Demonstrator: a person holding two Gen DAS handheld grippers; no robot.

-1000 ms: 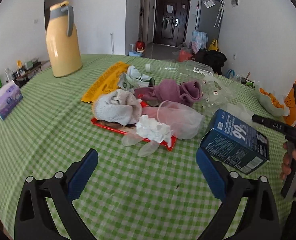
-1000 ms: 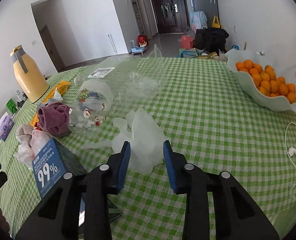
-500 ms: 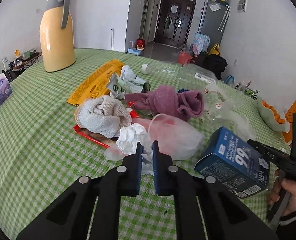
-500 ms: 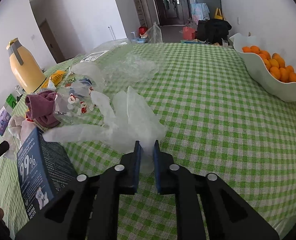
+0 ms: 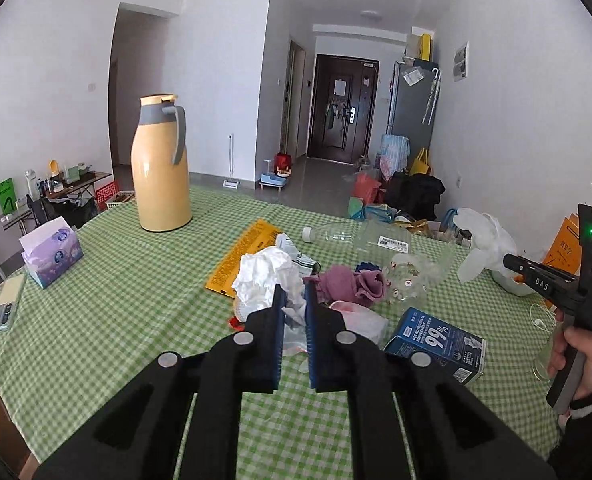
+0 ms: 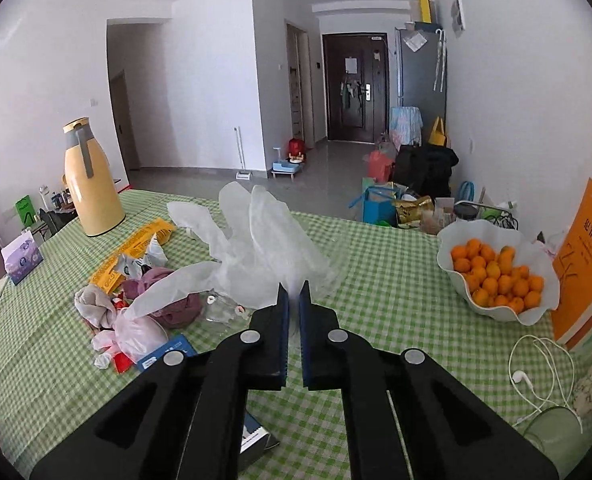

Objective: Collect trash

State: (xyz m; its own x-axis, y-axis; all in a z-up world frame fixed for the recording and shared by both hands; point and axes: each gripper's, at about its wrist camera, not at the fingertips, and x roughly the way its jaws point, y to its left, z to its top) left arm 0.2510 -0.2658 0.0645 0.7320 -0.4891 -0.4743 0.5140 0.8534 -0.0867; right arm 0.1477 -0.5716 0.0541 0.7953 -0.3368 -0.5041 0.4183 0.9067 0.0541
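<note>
On the green checked tablecloth (image 5: 107, 312) a heap of trash sits near the middle. From the left wrist view, the left gripper (image 5: 294, 300) is clamped on a crumpled white tissue (image 5: 265, 276), raised above the heap. Only this view shows the blue carton (image 5: 436, 340) whole, a clear bottle (image 5: 356, 236) lying on its side, and the person's hand (image 5: 576, 356) gripping the other tool. From the right wrist view, the right gripper (image 6: 293, 294) pinches a clear plastic glove (image 6: 263, 236), its fingers fanning upward clear of the table. Only here appear the white bowl of oranges (image 6: 496, 276), white earphones (image 6: 536, 372) and an orange book (image 6: 588, 264). Both views share the yellow thermos (image 5: 161, 164).
</note>
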